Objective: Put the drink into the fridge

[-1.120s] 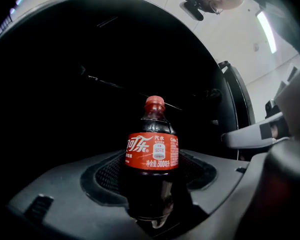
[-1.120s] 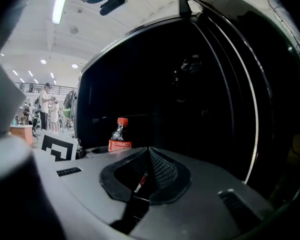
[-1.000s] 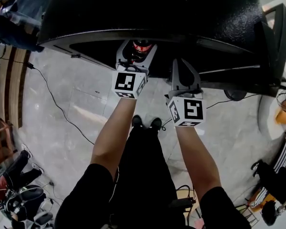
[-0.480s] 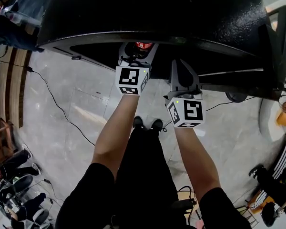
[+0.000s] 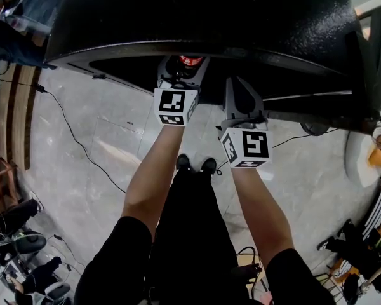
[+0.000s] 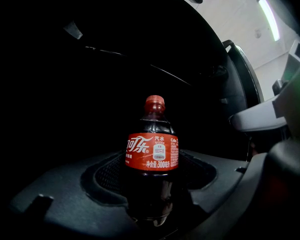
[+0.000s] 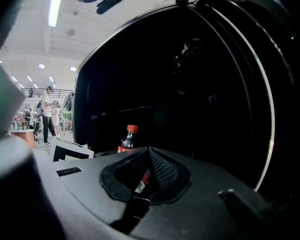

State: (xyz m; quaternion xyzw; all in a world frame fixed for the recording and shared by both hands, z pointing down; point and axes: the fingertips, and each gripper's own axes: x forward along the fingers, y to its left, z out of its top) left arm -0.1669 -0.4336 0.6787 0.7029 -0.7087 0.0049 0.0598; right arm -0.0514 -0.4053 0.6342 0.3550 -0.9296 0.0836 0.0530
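The drink is a small cola bottle (image 6: 152, 151) with a red cap and red label. It stands upright between the jaws of my left gripper (image 5: 183, 67), which is shut on it. In the head view the bottle's red cap (image 5: 190, 60) shows just inside the dark opening of the black fridge (image 5: 209, 11). To the right, my right gripper (image 5: 240, 89) is shut with nothing in it, at the fridge's lower front edge. In the right gripper view the jaws of the right gripper (image 7: 148, 155) meet, and the bottle (image 7: 130, 139) shows to their left against the dark fridge interior.
The open fridge door (image 5: 370, 56) stands at the right. A black cable (image 5: 76, 142) runs over the grey floor at the left. Bags and gear (image 5: 22, 246) lie at the lower left. People (image 7: 47, 114) stand far off in the hall.
My left gripper has moved the bottle a little farther up into the fridge opening. The right gripper has barely shifted.
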